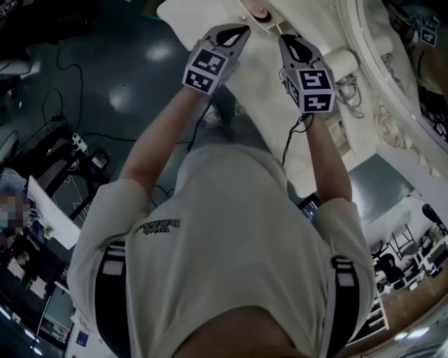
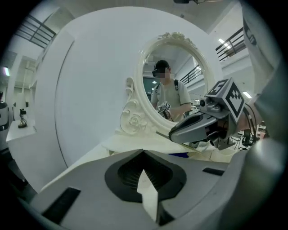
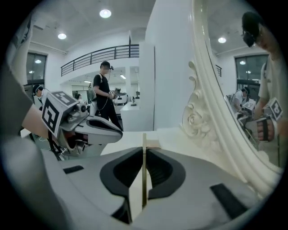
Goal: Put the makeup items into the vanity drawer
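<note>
Left gripper [image 2: 144,152]: fingers closed, nothing seen between them. You hold it above the table [image 1: 185,21], probably free for the drawer. Right gripper [image 3: 143,150]: fingers pinch a thin stick [image 3: 144,137] upright near the mirror frame [image 3: 198,117], its tip protruding, ready for placing.

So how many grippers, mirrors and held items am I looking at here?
Grippers: 2, the left gripper and the right gripper
Mirrors: 1, the ornate white-framed mirror
Held items: 1, a thin stick clamped in the right gripper's jaws; nothing shows in the left's
Total: 4
</note>
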The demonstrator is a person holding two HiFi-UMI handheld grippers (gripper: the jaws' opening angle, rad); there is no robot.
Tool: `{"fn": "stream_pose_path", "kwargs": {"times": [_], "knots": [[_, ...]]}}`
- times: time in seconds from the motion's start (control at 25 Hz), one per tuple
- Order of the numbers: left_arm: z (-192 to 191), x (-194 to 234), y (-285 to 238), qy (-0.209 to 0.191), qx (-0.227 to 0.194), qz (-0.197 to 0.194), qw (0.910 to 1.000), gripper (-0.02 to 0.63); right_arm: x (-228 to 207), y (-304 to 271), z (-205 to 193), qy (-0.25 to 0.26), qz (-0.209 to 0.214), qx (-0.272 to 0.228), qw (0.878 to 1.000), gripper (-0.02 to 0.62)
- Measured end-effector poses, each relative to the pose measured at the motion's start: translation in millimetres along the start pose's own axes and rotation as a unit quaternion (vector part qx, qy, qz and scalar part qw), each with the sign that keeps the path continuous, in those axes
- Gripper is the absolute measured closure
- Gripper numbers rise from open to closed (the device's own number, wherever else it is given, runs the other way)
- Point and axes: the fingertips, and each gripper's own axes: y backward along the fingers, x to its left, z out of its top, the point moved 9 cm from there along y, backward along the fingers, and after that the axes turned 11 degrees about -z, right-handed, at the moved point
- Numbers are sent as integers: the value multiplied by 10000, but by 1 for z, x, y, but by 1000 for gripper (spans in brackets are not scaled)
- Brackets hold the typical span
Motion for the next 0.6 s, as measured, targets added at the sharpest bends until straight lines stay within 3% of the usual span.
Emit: {"fn": "stream_pose_path", "kwargs": {"times": [0.28,0.6], "knots": [[70,-8,50,-575,-504,356,9964,594,12,42,80,46,279,-963,9949,563],[129,-34,124,-971,-1071,614,9876,594,52,105,148,-62,683,-2023,9769,563]]}}
